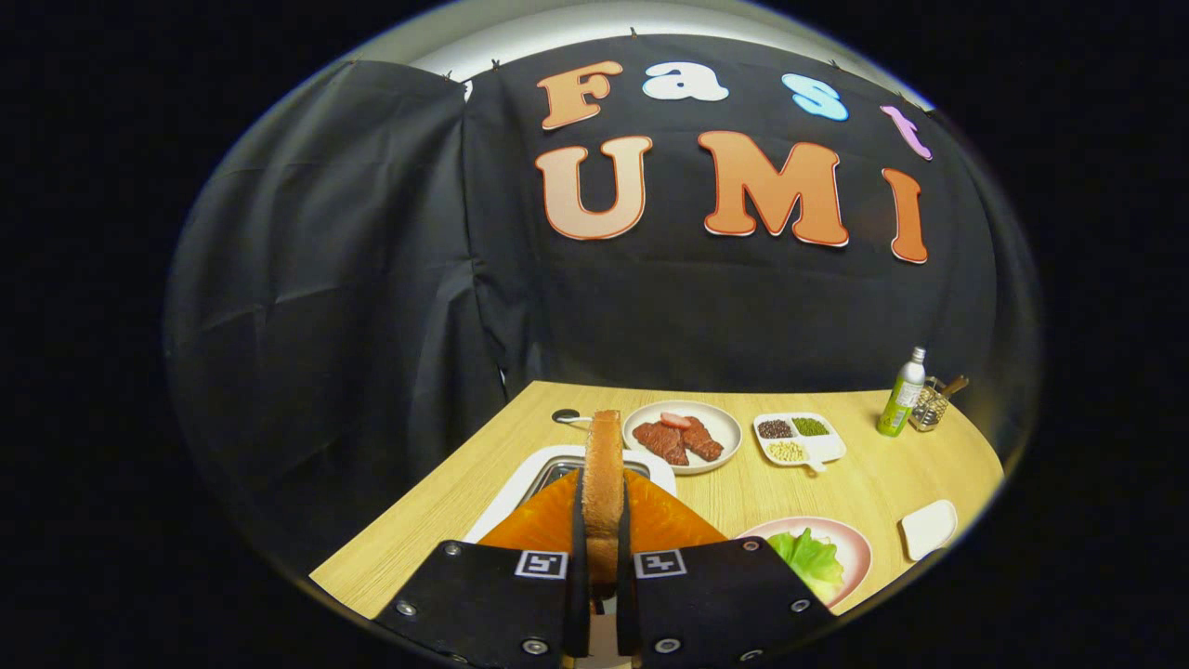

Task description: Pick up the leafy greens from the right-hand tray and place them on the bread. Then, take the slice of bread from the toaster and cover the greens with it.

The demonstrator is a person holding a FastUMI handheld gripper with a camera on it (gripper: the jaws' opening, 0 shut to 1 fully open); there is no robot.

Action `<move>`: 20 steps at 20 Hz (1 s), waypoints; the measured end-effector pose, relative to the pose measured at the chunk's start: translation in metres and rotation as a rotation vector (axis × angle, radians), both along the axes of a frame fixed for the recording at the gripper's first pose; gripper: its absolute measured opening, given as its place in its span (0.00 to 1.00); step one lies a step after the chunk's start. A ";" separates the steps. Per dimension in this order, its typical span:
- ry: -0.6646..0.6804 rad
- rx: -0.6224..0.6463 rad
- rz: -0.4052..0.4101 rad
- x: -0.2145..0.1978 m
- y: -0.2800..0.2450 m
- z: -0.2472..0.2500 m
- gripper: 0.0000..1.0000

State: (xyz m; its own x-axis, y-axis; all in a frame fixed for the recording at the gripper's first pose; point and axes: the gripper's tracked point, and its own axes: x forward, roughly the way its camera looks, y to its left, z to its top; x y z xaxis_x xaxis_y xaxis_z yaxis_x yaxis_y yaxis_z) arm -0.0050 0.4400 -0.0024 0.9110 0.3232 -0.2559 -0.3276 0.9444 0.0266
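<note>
Tongs [602, 595] clench an upright bread slice [603, 483] edge-on; light, crumbly, it wants gentle pressure; lettuce [810, 557] on its pink plate [859, 548] lies just right.

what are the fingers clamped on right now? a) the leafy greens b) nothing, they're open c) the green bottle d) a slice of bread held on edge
d: the gripper has both fingers pressed on a slice of bread standing upright on its edge between them, while the leafy greens lie on the pink plate off to the right.
</note>
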 end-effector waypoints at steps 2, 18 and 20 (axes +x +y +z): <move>-0.018 0.012 0.004 0.000 -0.002 0.013 0.12; -0.063 0.018 -0.041 0.008 -0.069 0.032 0.12; -0.052 0.017 -0.053 0.012 -0.082 0.023 0.12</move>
State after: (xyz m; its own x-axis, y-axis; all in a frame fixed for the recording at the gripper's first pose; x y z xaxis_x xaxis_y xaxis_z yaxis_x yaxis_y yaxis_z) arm 0.0073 0.3585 0.0204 0.9389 0.2779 -0.2029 -0.2782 0.9601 0.0275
